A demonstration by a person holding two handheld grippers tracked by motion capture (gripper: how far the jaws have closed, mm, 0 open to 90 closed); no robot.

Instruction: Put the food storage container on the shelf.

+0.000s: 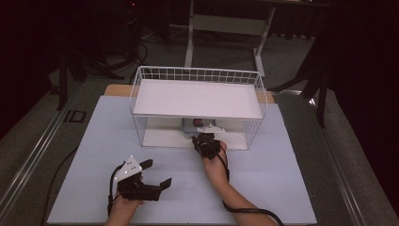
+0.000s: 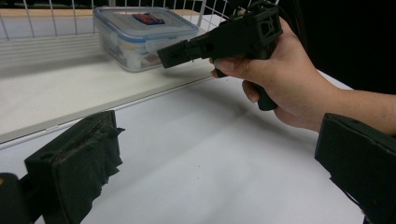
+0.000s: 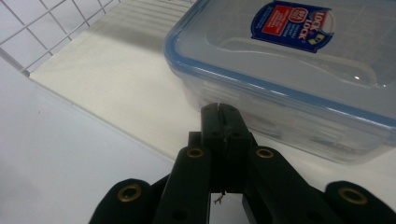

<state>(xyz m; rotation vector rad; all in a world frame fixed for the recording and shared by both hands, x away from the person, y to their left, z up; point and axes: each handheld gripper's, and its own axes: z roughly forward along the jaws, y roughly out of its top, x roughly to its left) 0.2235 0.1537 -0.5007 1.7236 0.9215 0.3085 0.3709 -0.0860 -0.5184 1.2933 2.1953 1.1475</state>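
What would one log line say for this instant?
left tool: open, idle on table | right tool: shut, at clear lidded box | box: lower shelf of wire rack

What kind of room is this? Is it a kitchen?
Probably not a kitchen; more likely a lab or test room. A bare white table holds a wire rack, cables trail over the dark floor, and a hand-held tool reaches toward a plastic box.

Wire rack [image 1: 197,75] stands at centre-rear of table [image 1: 94,141], w/ upper shelf [image 1: 197,99] above lower shelf [image 1: 160,136]; lidded container [image 3: 299,60] sits on lower shelf, under upper shelf; right gripper [image 1: 205,141] at rack's front edge, just before container; left gripper [image 1: 157,174] nearer the person, left of right gripper, well apart from rack.
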